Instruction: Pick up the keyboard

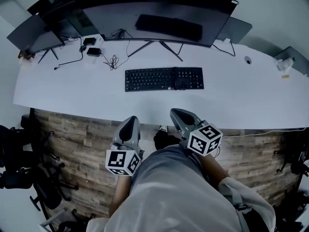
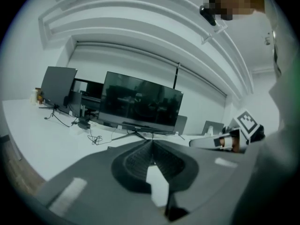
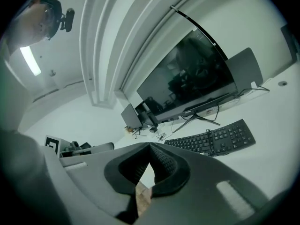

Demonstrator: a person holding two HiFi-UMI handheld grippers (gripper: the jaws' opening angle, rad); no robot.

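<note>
Left gripper (image 1: 129, 125): grey shell, dark ribbed jaw pads pressed together at the tips, nothing between them; its own view (image 2: 152, 146) confirms this. Right gripper (image 1: 179, 116): same build, jaws likewise closed tip to tip and empty (image 3: 150, 146). Each carries one white cube with black square markers, two in all (image 1: 121, 162) (image 1: 205, 139). Both grippers are held side by side over the brown wood-plank floor (image 1: 82, 144), short of the near edge of the white, smooth, curved-front desk (image 1: 241, 100). One black, flat, rectangular keyboard (image 1: 164, 79) lies on the desk ahead of them, well apart from both. Its long axis runs left to right, parallel to the desk edge, with the number pad at the right end and the key rows facing the person. A thin dark cord crosses it beside the number pad (image 3: 209, 142). Behind it stands one wide, dark, curved monitor (image 1: 154, 13) on splayed thin legs. One smaller dark flat screen (image 1: 34, 35) stands at far left.
</note>
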